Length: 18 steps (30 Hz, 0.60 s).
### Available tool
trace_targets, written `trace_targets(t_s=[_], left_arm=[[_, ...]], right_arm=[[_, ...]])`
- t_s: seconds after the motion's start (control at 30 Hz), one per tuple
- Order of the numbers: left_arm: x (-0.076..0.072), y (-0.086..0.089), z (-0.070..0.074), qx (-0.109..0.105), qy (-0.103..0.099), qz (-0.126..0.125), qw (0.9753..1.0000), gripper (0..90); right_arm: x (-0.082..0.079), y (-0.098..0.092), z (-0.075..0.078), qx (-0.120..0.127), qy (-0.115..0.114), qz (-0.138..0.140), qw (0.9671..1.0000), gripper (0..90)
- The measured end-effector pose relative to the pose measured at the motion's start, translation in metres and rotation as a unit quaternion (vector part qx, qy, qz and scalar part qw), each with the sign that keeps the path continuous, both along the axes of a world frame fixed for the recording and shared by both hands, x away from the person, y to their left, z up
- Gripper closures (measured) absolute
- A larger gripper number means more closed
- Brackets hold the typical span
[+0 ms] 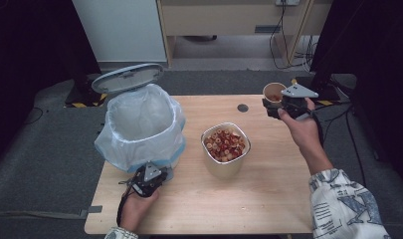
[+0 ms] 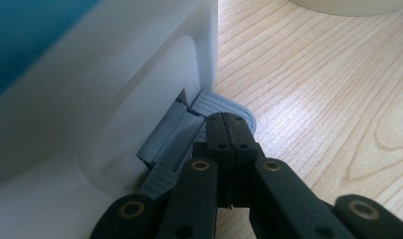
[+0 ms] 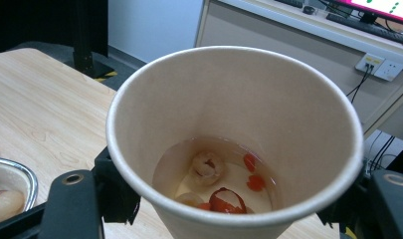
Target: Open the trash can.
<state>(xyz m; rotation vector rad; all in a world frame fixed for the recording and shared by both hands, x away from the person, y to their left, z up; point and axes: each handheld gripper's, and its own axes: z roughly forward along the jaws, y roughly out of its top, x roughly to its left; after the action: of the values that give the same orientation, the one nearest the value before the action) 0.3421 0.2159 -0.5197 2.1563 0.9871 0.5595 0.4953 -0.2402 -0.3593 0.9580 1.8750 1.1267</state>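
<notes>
One paper cup [image 3: 234, 144] upright, mouth up, clamped in right hand-held gripper [image 1: 283, 105]

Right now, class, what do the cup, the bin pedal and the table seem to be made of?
Cup: paper, matte tan, with a rolled rim and a thin wall. Bin pedal: likely plastic, matte grey, with moulded ribs; the left gripper presses on it. Table: pale wood or a wood-look laminate, smooth, with visible grain; which one can't be told.

Table [image 1: 268, 199]: pale wood, matt, visible grain. Paper cup [image 3: 229, 124]: matt tan paper; bin [image 2: 89, 99]: smooth white plastic with ribbed grey plastic pedal [image 2: 224, 104] and thin translucent liner [image 1: 139, 124]. Gripper jaws: matt black plastic.
</notes>
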Motion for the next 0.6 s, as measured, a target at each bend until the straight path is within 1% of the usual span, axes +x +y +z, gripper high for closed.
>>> trace_targets(t_s=[0.17, 0.23, 0.4, 0.43, 0.53, 0.6], left_arm=[[0.000, 0.000, 0.000, 0.000, 0.000, 0.000, 1.0000, 89.5], [0.000, 0.000, 0.000, -0.003, 0.000, 0.000, 1.0000, 89.5], [0.000, 0.000, 0.000, -0.003, 0.000, 0.000, 1.0000, 89.5], [0.000, 0.000, 0.000, -0.006, 0.002, 0.003, 1.0000, 89.6], [0.000, 0.000, 0.000, -0.006, 0.002, 0.002, 1.0000, 89.6], [0.000, 0.000, 0.000, -0.006, 0.002, 0.002, 1.0000, 89.5]], right_arm=[[0.006, 0.002, 0.007, -0.019, -0.005, 0.007, 0.9998, 28.4], [0.008, 0.003, 0.010, -0.021, -0.011, 0.012, 0.9996, 28.4], [0.011, 0.007, 0.016, -0.032, -0.018, 0.021, 0.9991, 28.4], [0.011, 0.008, 0.017, -0.036, -0.020, 0.024, 0.9989, 28.4], [0.012, 0.009, 0.021, -0.041, -0.028, 0.032, 0.9982, 28.4], [0.012, 0.011, 0.024, -0.051, -0.037, 0.041, 0.9972, 28.4]])
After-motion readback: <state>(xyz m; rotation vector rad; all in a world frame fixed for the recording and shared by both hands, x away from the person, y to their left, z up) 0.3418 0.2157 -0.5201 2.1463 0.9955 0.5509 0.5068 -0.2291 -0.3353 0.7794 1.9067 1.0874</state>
